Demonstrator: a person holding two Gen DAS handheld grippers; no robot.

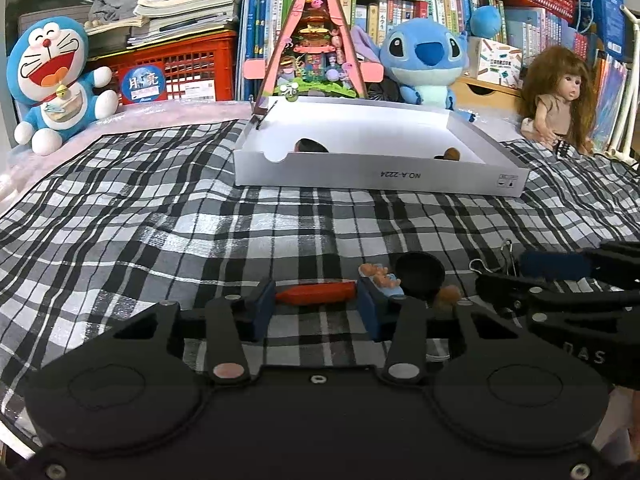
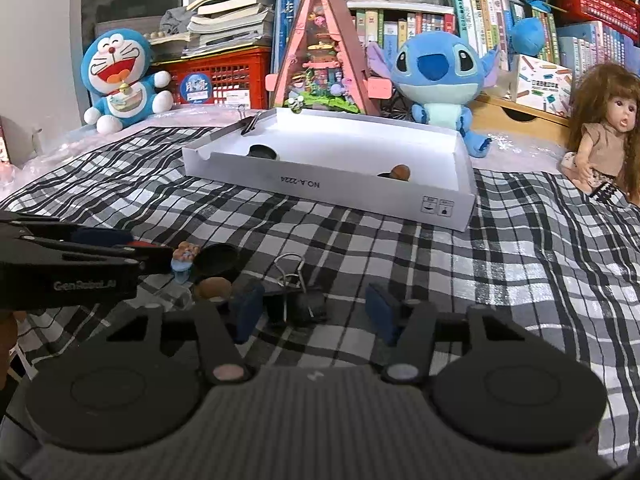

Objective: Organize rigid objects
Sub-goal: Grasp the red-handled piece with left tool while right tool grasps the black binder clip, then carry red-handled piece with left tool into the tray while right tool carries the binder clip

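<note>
On my left hand-held gripper [image 1: 316,304] the two blue pads sit against the ends of a red-orange piece [image 1: 316,293] lying crosswise on the checked cloth [image 1: 160,216], so I read it as clamped on that piece. Just past its right finger lie a small blue-and-orange figurine [image 1: 380,278], a round black disc [image 1: 420,272] and a small brown lump [image 1: 448,294].

My right hand-held gripper [image 2: 316,312] stands part open around a black binder clip [image 2: 298,300] with its wire handles up; the left pad is right at the clip, the right pad stands clear of it, so I have no hold on it.

The white cardboard tray [image 2: 360,196] lies farther back on the cloth, well apart from both grippers. Inside it I see a dark round item [image 2: 262,151] near its left end and a brown rounded item [image 2: 400,171] near its right end. A second binder clip [image 2: 250,124] is clamped on the tray's far-left rim.

Behind the tray stand a pink triangular diorama [image 2: 320,60], two blue plush toys and a doll [image 2: 600,136].
</note>
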